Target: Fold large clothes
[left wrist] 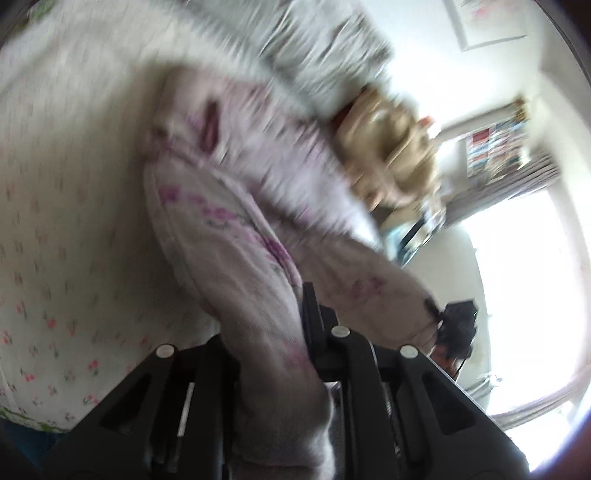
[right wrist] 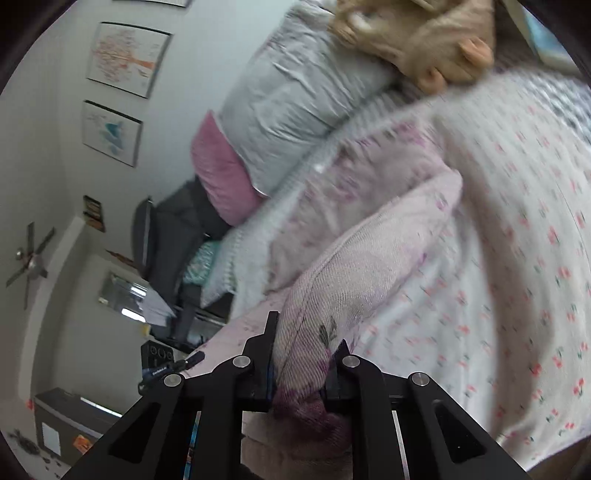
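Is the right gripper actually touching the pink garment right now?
Touching. In the right wrist view the right gripper has the bunched pink garment pinched between both fingers, the cloth pressed against each one with no gap.

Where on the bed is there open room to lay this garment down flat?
Free: the cherry-print sheet beside the garment. Crowded: the far end, with the grey pillow, pink cushion and stuffed toy.

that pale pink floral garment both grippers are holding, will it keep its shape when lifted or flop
The garment will probably flop: it bunches into soft folds inside the right gripper and drapes between it and the left gripper. It looks light for its size. The woven texture suggests it won't slip easily.
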Motion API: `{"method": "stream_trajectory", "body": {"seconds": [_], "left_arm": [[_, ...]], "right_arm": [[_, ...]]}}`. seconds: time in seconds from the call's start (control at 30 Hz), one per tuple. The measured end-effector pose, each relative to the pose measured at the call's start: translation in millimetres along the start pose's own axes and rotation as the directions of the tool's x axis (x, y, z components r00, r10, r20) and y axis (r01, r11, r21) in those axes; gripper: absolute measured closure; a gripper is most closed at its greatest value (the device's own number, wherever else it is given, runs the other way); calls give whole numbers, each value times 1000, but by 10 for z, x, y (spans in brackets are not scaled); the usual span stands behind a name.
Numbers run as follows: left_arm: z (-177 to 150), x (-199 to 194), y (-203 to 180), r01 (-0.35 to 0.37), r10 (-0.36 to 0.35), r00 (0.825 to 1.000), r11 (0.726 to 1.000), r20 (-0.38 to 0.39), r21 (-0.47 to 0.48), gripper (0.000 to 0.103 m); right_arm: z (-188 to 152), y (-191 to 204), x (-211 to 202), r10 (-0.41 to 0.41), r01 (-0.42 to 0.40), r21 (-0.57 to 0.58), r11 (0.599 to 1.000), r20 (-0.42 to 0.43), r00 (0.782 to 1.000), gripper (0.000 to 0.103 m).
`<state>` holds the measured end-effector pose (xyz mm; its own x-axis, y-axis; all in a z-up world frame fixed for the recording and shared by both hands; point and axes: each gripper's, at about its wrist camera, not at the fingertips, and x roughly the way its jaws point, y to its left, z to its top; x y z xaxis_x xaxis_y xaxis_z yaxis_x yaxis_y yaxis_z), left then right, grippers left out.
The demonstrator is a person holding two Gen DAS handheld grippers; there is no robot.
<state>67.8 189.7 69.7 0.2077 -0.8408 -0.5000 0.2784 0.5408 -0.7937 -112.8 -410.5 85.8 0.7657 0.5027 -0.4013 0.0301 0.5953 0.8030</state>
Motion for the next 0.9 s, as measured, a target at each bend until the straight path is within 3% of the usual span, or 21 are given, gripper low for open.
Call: {"method": "stream_trajectory", "body": {"seconds": [0.1,0.23,0.33,0.43,0.57,0.67,0.9], "left_arm": [[101,-347,-243,42,-44,995,999,87,28,88],[1,-807,-493,88,-103,976,992,190,86,88],[-83,-1127,-611,105,-134,961,986,240,127,87],[-157,-1233,-682,93,-129,959,984,251,150,87],[-55,-958,-384,47,-57,977,997,208,54,87],[100,-686,-106,-8,16,983,999,183,-45,87],[659,-20,496,-47,93,969,979,230,-197,84]], "right_arm": [[104,341,-157,47,-46,-44,998,41,998,87],[103,710,-470,106,-96,-107,990,88,990,87],[24,946,-750,141,-122,-148,981,125,982,87],[-13,1057,-930,148,-126,-150,981,146,978,87],[124,802,-777,14,-7,-46,999,153,988,87],[262,416,-443,-89,81,66,995,121,989,87],[678,-177,226,-220,189,181,965,170,961,87]]}}
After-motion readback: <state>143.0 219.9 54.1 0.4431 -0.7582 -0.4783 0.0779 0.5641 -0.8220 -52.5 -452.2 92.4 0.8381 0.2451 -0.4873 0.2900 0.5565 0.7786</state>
